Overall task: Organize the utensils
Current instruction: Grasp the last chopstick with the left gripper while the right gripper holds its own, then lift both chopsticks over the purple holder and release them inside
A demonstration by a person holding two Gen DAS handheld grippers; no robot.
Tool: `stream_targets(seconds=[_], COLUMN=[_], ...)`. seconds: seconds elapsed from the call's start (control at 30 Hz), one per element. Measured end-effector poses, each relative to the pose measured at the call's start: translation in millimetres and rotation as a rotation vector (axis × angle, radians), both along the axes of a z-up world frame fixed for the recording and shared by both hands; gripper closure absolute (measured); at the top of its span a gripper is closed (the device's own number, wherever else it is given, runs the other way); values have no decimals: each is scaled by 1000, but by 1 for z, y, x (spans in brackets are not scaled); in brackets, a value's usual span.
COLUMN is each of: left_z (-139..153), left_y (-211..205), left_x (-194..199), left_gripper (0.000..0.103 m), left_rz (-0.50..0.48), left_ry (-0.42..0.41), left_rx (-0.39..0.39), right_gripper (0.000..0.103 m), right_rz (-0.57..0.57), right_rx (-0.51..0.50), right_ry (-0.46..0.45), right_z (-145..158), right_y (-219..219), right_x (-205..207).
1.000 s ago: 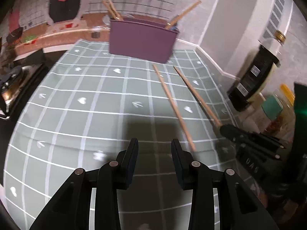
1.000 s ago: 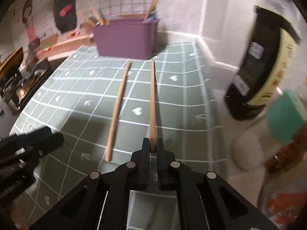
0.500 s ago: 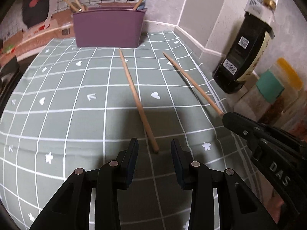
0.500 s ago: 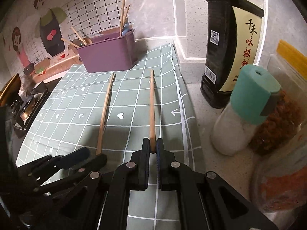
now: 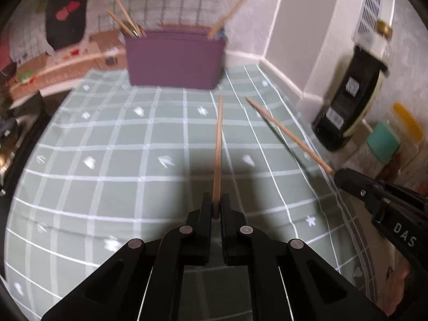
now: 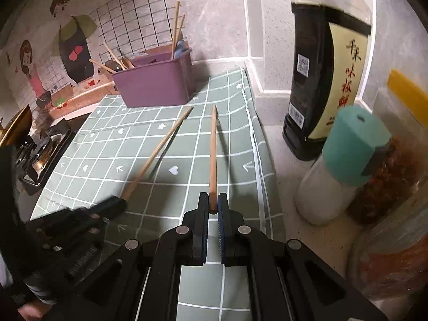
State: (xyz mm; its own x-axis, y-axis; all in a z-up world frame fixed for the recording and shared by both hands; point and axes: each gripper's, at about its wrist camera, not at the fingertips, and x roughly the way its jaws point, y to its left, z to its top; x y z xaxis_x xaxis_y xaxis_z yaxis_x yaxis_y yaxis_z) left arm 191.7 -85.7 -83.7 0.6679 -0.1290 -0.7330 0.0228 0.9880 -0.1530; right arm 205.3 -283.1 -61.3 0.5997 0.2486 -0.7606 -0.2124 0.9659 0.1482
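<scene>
Both jaw sets are clamped, each on the butt end of one wooden chopstick. On the left gripper (image 5: 217, 208) the jaws have just been closing and now pinch the left chopstick (image 5: 218, 144), which runs forward from the pads over the green grid-pattern cloth (image 5: 107, 160). The right gripper (image 6: 213, 208) grasps the right chopstick (image 6: 213, 155) in the same manner; its shaft points ahead toward the far edge of the cloth. In the right wrist view the left chopstick lies at an angle, its tip converging toward the tip of the right one, the two shafts apart along their length. Shadows on the cloth sit offset from both sticks, so the far ends appear raised; contact at the tips cannot be confirmed. A purple utensil bin (image 5: 175, 58) stands at the far end of the cloth, near the wall corner, with several chopsticks already leaning upright inside it. Neither held chopstick reaches the bin. To the right of the cloth, on the speckled counter, stand a dark sauce bottle (image 6: 321, 85) and a white shaker with a teal cap (image 6: 345, 160).
</scene>
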Motion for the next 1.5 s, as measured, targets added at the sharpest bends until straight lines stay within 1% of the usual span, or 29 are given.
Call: stream_targets(seconds=[0.27, 0.37, 0.53, 0.6, 0.7, 0.8, 0.87, 1.0, 1.1, 1.23, 1.3, 1.37, 1.5], left_z=[53, 76, 118, 134, 158, 188, 209, 263, 305, 346, 359, 364, 360], left_y=[55, 74, 102, 111, 128, 142, 146, 152, 153, 148, 147, 145, 140], left_x=[-2, 1, 11, 18, 33, 49, 55, 70, 84, 99, 112, 123, 156], left_gripper=[97, 97, 97, 97, 97, 97, 98, 98, 98, 98, 98, 98, 98], left_rz=[42, 35, 15, 2, -17, -49, -70, -125, -164, -176, -172, -164, -148], left_ry=[-124, -158, -227, -248, -257, -270, -290, -351, -400, -488, -511, -529, -542], left_rx=[15, 29, 40, 32, -6, -33, -40, -61, -93, -81, -88, -82, -61], right_gripper=[97, 97, 97, 97, 97, 97, 97, 97, 97, 97, 97, 97, 97], right_rz=[4, 5, -8, -17, -27, -37, -34, -29, -29, -25, -15, -11, -3], right_rx=[-39, -71, -105, -115, -131, -136, -128, -116, -105, -94, -87, -91, -90], right_ry=[-61, -107, -183, -213, -252, -269, -276, -320, -367, -449, -474, -496, -511], right_z=[29, 49, 92, 112, 143, 174, 201, 252, 294, 342, 356, 364, 366], right_y=[14, 23, 35, 40, 49, 57, 63, 76, 87, 100, 107, 115, 127], right_x=[4, 9, 23, 32, 48, 61, 68, 73, 79, 90, 99, 110, 140])
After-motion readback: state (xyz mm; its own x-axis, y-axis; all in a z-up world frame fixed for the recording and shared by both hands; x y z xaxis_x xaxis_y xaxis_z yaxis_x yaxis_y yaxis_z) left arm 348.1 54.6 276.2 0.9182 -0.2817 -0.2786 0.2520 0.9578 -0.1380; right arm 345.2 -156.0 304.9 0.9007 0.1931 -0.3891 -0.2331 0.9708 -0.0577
